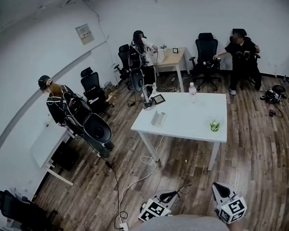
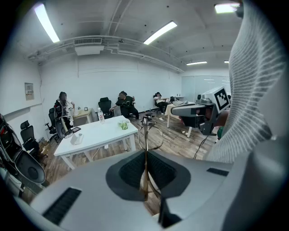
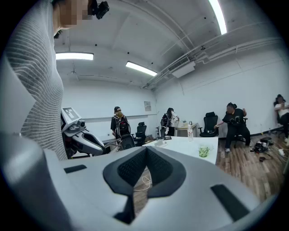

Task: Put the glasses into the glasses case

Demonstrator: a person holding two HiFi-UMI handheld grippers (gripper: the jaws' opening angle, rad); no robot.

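A thin wire-framed pair of glasses [image 2: 151, 133] sticks up from my left gripper [image 2: 145, 155], which is shut on one temple; a round lens rim shows just past the pads. In the head view the left gripper [image 1: 165, 201] and the right gripper [image 1: 221, 191] are low in the picture, over the wooden floor and short of the table. A pale grey glasses case [image 1: 159, 119] lies on the white table [image 1: 196, 132] near its left end, also visible from the left gripper view [image 2: 76, 138]. The right gripper [image 3: 145, 151] has its pads together with nothing between them.
On the table are also a green object [image 1: 214, 125], a water bottle [image 1: 192, 92] and a tablet [image 1: 158, 99]. Cables [image 1: 147, 161] trail across the floor by the table's front left leg. Several people and office chairs [image 1: 206, 55] are along the walls beyond it.
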